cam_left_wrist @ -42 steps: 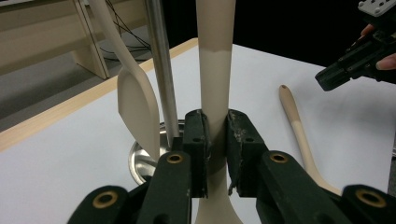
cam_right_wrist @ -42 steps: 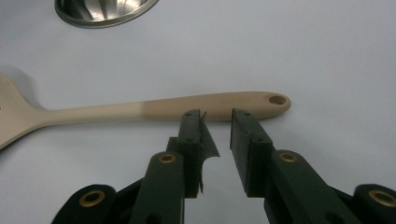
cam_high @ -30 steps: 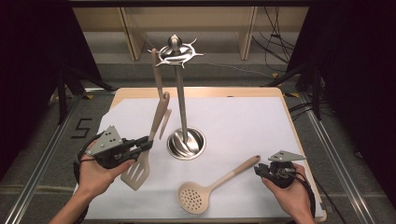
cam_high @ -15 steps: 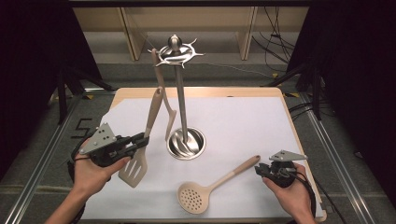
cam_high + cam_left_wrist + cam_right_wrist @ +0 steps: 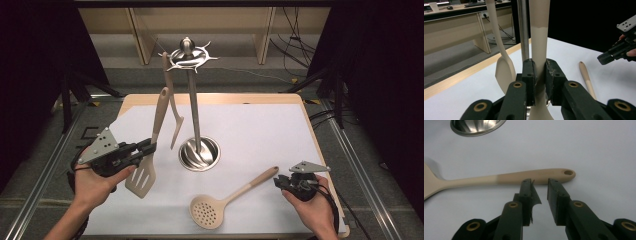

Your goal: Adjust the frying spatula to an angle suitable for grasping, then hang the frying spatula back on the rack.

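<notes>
- Left gripper clamped on slotted spatula's handle, beside the metal stand
- Right gripper jaws apart, just short of skimmer's handle

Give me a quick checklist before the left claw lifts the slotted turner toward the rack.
1. Left claw shut on slotted turner handle: ok.
2. Turner handle near upright: ok.
3. Free hook on rack: cannot tell.
4. Hanging spatula close beside the turner's path: not ok.
5. Right claw open, apart from the rack: ok.
6. Skimmer lying flat, out of the way: ok.
</notes>
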The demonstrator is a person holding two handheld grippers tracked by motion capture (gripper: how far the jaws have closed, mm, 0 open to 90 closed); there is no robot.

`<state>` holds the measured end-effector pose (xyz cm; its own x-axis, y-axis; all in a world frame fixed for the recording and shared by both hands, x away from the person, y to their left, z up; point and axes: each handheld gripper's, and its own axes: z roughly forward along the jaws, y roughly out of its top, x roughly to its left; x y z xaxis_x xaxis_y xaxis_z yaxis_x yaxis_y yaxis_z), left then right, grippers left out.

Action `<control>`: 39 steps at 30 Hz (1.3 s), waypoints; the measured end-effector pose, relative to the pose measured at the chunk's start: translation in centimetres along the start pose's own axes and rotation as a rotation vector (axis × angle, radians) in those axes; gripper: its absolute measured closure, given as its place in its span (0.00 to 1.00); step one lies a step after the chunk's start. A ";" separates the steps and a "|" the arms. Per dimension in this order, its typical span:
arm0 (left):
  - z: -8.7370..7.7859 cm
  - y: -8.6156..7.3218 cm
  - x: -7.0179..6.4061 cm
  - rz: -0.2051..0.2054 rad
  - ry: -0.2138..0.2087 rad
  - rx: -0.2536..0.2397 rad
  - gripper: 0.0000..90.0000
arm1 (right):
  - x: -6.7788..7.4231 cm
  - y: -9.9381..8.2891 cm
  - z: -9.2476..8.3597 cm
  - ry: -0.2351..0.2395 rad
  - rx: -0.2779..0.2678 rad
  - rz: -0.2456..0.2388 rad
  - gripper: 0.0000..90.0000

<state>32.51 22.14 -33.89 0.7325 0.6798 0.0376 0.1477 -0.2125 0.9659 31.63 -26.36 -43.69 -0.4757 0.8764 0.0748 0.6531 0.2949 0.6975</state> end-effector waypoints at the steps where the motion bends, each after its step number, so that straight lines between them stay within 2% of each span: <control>1: -0.1 0.0 0.0 0.000 0.004 -0.002 0.87 | -0.2 0.0 0.1 0.003 -0.003 -0.014 0.82; 3: -0.2 0.1 0.1 -0.001 0.007 -0.002 0.87 | -0.2 -0.1 0.1 0.001 -0.004 -0.021 0.82; 4: -0.2 0.1 0.1 -0.003 0.008 -0.006 0.87 | 0.0 -0.1 0.0 0.007 0.006 0.018 0.82; 10: -0.5 0.4 0.2 -0.003 0.013 -0.005 0.87 | -0.3 0.2 0.2 0.011 -0.007 -0.030 0.82; 13: -0.7 0.5 0.3 0.004 0.018 -0.005 0.87 | 0.0 0.4 0.1 0.005 -0.004 -0.016 0.82; 14: -0.7 0.5 0.3 0.004 0.018 -0.006 0.87 | 0.0 0.4 0.1 0.002 -0.009 -0.032 0.82; 16: -0.8 0.5 0.3 0.001 0.019 -0.022 0.87 | 0.1 0.5 0.2 0.010 -0.007 -0.014 0.82; 17: -0.8 0.6 0.3 -0.002 0.021 -0.021 0.87 | -0.2 0.5 0.5 0.003 -0.027 -0.059 0.82; 19: -0.9 0.6 0.3 -0.004 0.024 -0.023 0.87 | -0.1 0.6 0.6 0.012 -0.019 -0.051 0.82; 21: -0.9 0.7 0.4 0.000 0.023 -0.018 0.87 | 0.2 0.7 0.6 0.017 0.011 -0.010 0.82; 24: -0.9 0.8 0.5 -0.006 0.025 -0.026 0.87 | 0.0 0.7 0.6 0.014 0.000 -0.027 0.82; 25: -0.9 0.9 0.5 -0.004 0.027 -0.029 0.87 | -0.3 0.7 0.7 0.009 -0.013 -0.048 0.82; 26: -0.9 0.9 0.6 0.000 0.026 -0.027 0.87 | -0.3 0.7 0.7 0.009 -0.013 -0.048 0.82; 27: -0.9 1.0 0.6 0.000 0.024 -0.028 0.87 | -0.1 0.6 0.6 0.012 0.005 -0.017 0.83; 29: -1.0 1.1 0.6 0.003 0.024 -0.028 0.87 | -0.1 0.7 0.6 0.014 0.012 -0.016 0.83; 30: -1.0 1.2 0.6 0.004 0.024 -0.029 0.87 | -0.1 0.8 0.7 0.013 -0.002 -0.027 0.83; 35: -0.9 1.6 0.6 0.010 0.022 -0.035 0.87 | 0.1 0.8 0.6 0.013 0.003 -0.022 0.83; 36: -0.9 1.6 0.6 0.008 0.022 -0.038 0.87 | 0.0 0.8 0.6 0.011 -0.001 -0.042 0.83; 37: -0.9 1.7 0.6 0.005 0.022 -0.035 0.87 | 0.0 0.8 0.6 0.011 -0.001 -0.042 0.83; 38: -0.9 1.8 0.6 0.018 0.020 -0.025 0.87 | 0.0 0.8 0.6 0.011 -0.001 -0.041 0.83; 39: -0.8 1.8 0.5 0.007 0.017 -0.036 0.87 | 0.0 0.8 0.6 0.010 -0.002 -0.045 0.83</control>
<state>32.64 22.68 -31.90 0.7220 0.6903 0.0479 0.1185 -0.1916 0.9743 32.48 -25.89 -43.61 -0.5099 0.8587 0.0505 0.6301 0.3329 0.7015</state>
